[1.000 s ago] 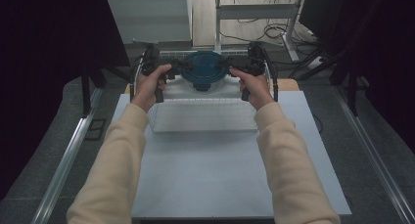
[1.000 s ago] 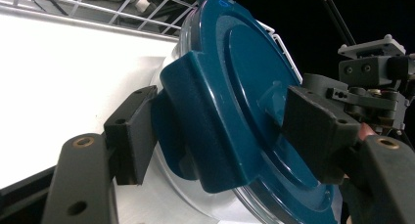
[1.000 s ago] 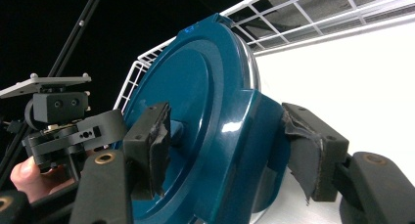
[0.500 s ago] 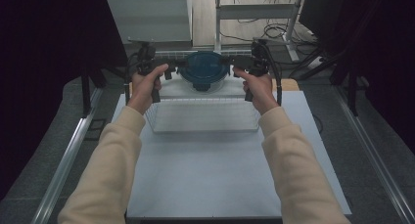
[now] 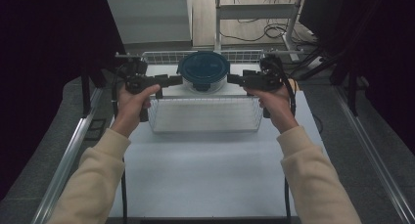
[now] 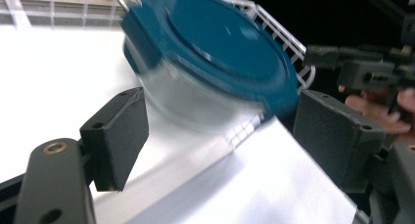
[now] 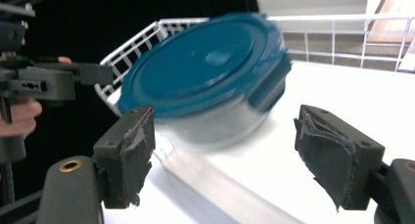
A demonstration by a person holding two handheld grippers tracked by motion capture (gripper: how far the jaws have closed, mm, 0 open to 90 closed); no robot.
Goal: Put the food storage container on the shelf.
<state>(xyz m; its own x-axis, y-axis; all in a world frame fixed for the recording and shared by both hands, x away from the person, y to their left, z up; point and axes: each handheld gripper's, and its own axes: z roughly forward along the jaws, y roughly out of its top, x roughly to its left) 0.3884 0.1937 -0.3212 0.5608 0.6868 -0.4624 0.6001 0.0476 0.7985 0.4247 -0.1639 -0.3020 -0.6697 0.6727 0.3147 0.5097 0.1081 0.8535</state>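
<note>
A round clear container with a dark blue lid (image 5: 203, 70) sits in the far part of a white wire basket (image 5: 205, 130). My left gripper (image 5: 176, 80) is just left of it and my right gripper (image 5: 233, 78) just right, both pointing inward and apart from it. In the left gripper view the left gripper (image 6: 227, 136) is open, the container (image 6: 215, 43) beyond its pads. The right gripper (image 7: 230, 153) is open too, short of the container (image 7: 205, 62). Both pairs of jaws have just opened wide and eased in slightly, with nothing between them.
The basket stands on a pale board (image 5: 205, 180) covering the table. Metal rails (image 5: 68, 150) (image 5: 379, 150) run along both sides. A table frame and cables (image 5: 254, 18) lie beyond the basket's far rim, with dark curtains on both sides.
Both grippers were at the container's sides a second ago; they have let go and drawn outward, left to the left and right to the right. The container stays in the basket.
</note>
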